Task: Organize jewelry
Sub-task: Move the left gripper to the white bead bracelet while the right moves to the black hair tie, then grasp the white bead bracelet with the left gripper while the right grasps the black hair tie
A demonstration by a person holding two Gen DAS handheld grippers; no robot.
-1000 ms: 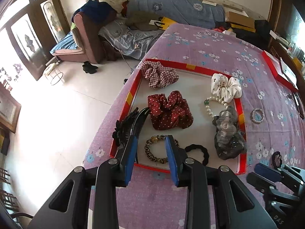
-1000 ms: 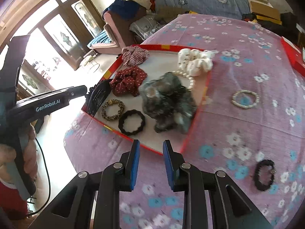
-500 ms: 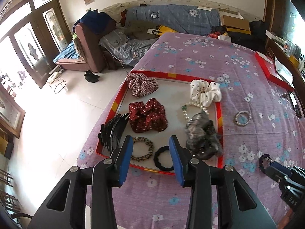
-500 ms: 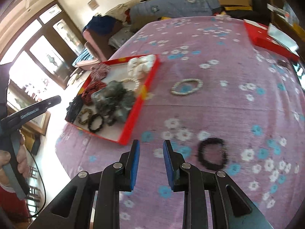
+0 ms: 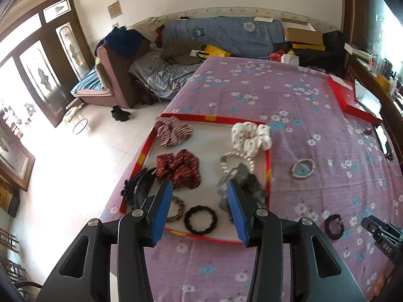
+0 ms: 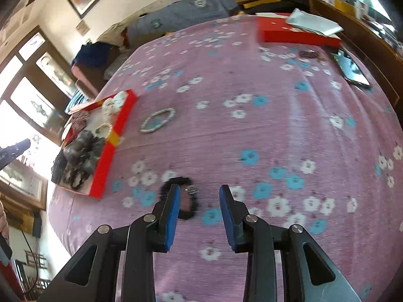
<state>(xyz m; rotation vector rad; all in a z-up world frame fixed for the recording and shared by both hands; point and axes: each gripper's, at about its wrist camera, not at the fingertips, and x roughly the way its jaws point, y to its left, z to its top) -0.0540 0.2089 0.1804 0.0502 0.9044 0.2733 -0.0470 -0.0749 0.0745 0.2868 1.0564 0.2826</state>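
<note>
A red-rimmed tray (image 5: 268,166) on the purple flowered cloth holds scrunchies, a pearl bracelet (image 5: 235,159), a black hair tie (image 5: 200,220) and a leopard bracelet (image 5: 178,209). My left gripper (image 5: 200,211) is open and empty, hovering above the tray's near edge. A black bead bracelet (image 6: 187,202) lies loose on the cloth, also in the left wrist view (image 5: 333,226). My right gripper (image 6: 200,211) is open just above it; its left finger covers part of it. A white bead bracelet (image 6: 157,120) lies right of the tray (image 6: 107,161).
A red box (image 6: 297,36) with papers sits at the far right of the table. A phone (image 6: 352,69) lies near the right edge. A small dark item (image 6: 311,54) lies beside it. A sofa with clothes stands beyond the table; floor drops off left.
My left gripper has pulled back and up from the tray and opened wider. My right gripper has swung right, away from the tray, to the black bead bracelet and opened wider.
</note>
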